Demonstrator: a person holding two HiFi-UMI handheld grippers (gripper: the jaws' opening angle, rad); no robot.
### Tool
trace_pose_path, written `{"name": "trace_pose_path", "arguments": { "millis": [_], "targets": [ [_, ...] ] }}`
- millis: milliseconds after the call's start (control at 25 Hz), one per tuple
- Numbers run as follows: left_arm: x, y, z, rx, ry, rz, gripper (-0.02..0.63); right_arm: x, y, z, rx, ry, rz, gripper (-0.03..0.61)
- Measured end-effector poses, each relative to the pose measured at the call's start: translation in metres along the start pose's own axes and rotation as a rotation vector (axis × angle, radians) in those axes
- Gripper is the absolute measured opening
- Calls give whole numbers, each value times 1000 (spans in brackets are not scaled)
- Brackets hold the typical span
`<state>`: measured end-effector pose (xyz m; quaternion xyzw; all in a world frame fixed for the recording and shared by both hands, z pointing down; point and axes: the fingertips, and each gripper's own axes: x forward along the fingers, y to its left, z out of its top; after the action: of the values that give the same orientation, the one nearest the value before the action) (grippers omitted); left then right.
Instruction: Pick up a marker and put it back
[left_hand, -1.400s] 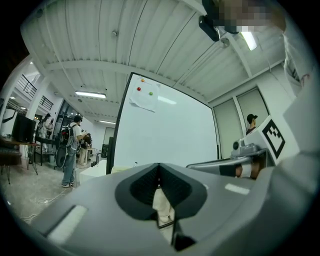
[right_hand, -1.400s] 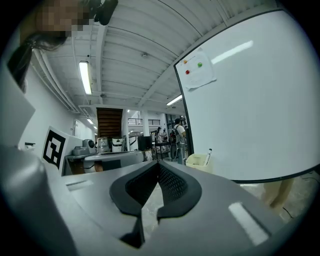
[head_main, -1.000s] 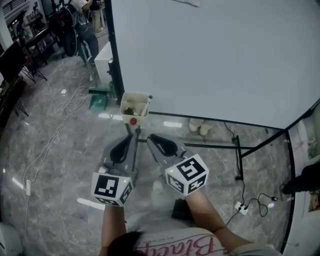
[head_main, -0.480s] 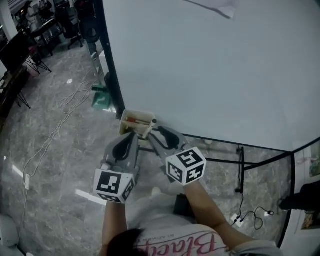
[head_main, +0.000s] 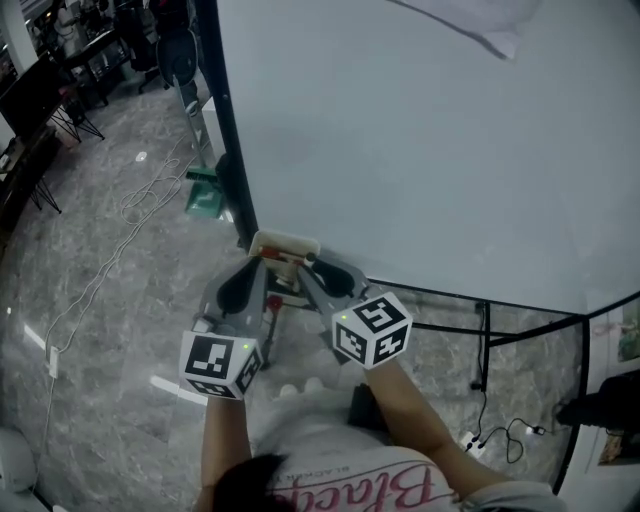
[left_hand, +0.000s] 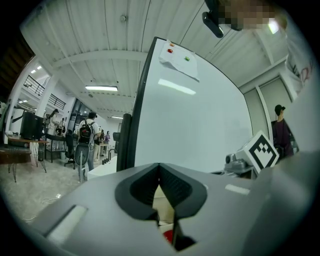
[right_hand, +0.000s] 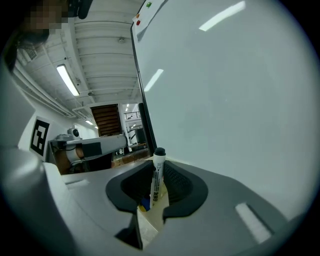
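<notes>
A white marker (right_hand: 158, 172) with a black cap stands upright in a cream pen tray (head_main: 285, 243) at the foot of the whiteboard (head_main: 420, 150). My right gripper (right_hand: 159, 167) reaches into the tray and its jaws are closing, with the marker between them and the pads against its sides. In the head view the right gripper (head_main: 306, 264) is at the tray's right end. My left gripper (head_main: 262, 268) is shut and empty at the tray's left end. Past its closed jaws, the left gripper view shows the tray and something red (left_hand: 169, 235).
The whiteboard stands on a black frame (head_main: 232, 150) with floor bars (head_main: 470, 300). Cables (head_main: 120, 230) and a power strip (head_main: 470, 438) lie on the grey stone floor. A green object (head_main: 203, 195) lies by the frame. People (left_hand: 86, 137) and desks fill the far left.
Both grippers have moved forward to the tray, which sat well ahead of them a second ago. The right gripper's jaws now flank the marker.
</notes>
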<state>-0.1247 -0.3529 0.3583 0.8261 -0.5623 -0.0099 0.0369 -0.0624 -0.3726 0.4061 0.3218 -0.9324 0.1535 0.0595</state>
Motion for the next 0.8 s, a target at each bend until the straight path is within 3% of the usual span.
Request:
{"name": "trace_pose_path", "arguments": {
  "millis": [240,520,800],
  "targets": [
    [6,-1,5,4,-6,-33,-2,-4,12,26,-40,-59,23,67],
    [12,-4,26,35,-41,-69,-2,-26,22,88,-85,-215,13,67],
    [7,-8,65,-45,-156,-124,-2,-44,33,117,-108,-287,12,67]
  ]
}}
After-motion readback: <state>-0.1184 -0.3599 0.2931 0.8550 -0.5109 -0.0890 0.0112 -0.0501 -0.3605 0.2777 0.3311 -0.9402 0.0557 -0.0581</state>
